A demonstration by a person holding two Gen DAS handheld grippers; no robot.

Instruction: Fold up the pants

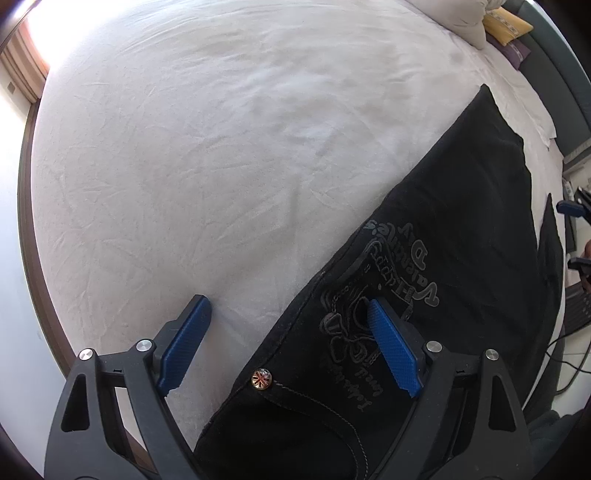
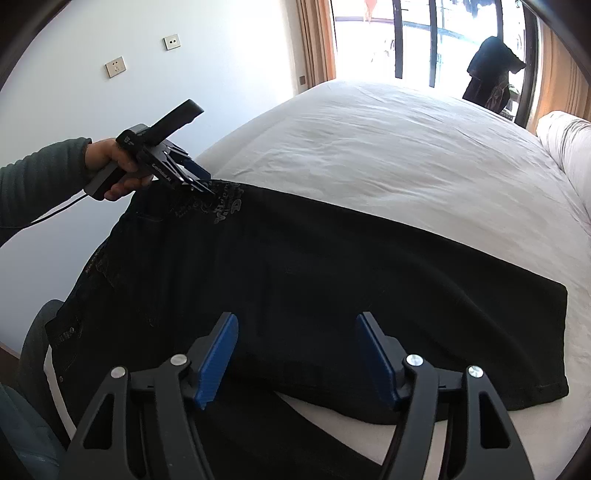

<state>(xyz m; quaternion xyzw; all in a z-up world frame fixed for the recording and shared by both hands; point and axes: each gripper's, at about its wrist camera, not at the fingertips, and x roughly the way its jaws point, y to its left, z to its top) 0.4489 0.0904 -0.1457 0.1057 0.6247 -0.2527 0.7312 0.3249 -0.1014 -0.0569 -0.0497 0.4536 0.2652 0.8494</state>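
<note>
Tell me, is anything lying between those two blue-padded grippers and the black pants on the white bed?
Nothing visible. The left gripper straddles the edge of the black pants near the printed waist, and the right gripper hangs open above the leg fabric. Only bare white bedsheet lies around them.

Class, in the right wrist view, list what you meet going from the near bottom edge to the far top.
Right gripper with blue ribbed pads → black printed pants → white wrinkled bed sheet → bright glass balcony door.

Black pants (image 2: 295,280) with grey printed lettering (image 1: 391,273) and a red-white-blue flag button (image 1: 261,379); white bed sheet (image 1: 221,147); black claws, blue ribbed pads (image 2: 216,363); yellow pillow (image 1: 508,22); orange curtains (image 2: 317,40).
</note>
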